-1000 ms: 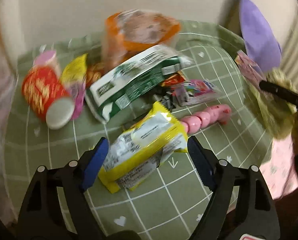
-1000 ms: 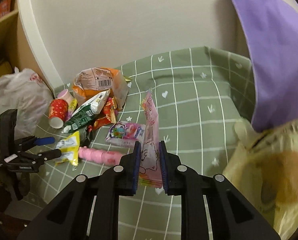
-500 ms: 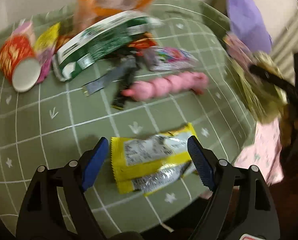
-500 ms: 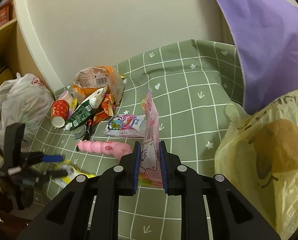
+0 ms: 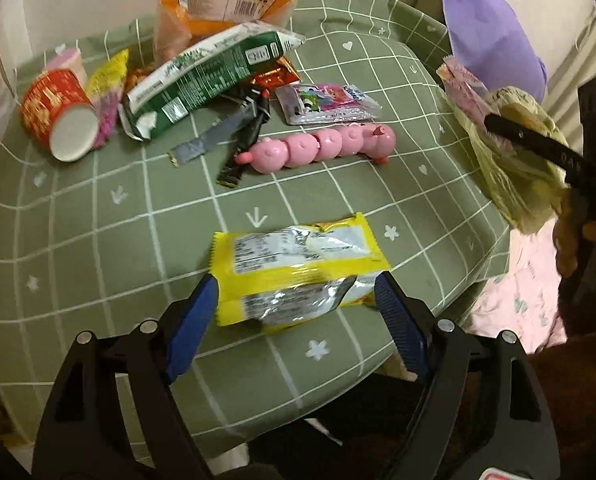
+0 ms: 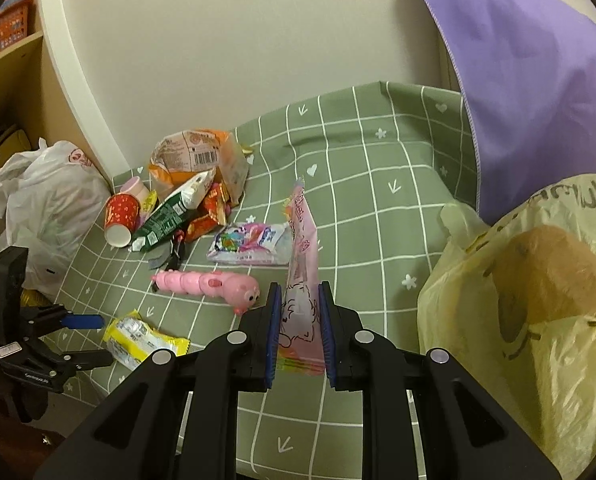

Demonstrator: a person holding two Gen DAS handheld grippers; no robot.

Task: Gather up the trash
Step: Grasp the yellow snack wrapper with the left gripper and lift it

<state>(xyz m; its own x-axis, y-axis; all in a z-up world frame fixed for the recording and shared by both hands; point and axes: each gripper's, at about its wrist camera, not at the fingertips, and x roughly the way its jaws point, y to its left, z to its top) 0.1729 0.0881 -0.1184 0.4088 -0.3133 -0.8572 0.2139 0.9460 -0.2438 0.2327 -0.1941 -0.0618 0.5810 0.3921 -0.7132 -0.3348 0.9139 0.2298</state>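
Counter (image 5: 98,240) under a green checked cloth, litter heaped at its far side; yellowish plastic bag (image 6: 537,320) gaping at the right edge. Green packet (image 5: 202,80) leans on the orange one (image 5: 218,4), red paper cup (image 5: 58,116) tipped over beside them, pink caterpillar toy (image 5: 321,148) in the middle. Left hand-held gripper (image 5: 294,300) stands wide apart, yellow wrapper (image 5: 298,264) lying between its blue pads. Right hand-held gripper (image 6: 298,332) clamped on a pink wrapper (image 6: 301,280), upright, near the bag
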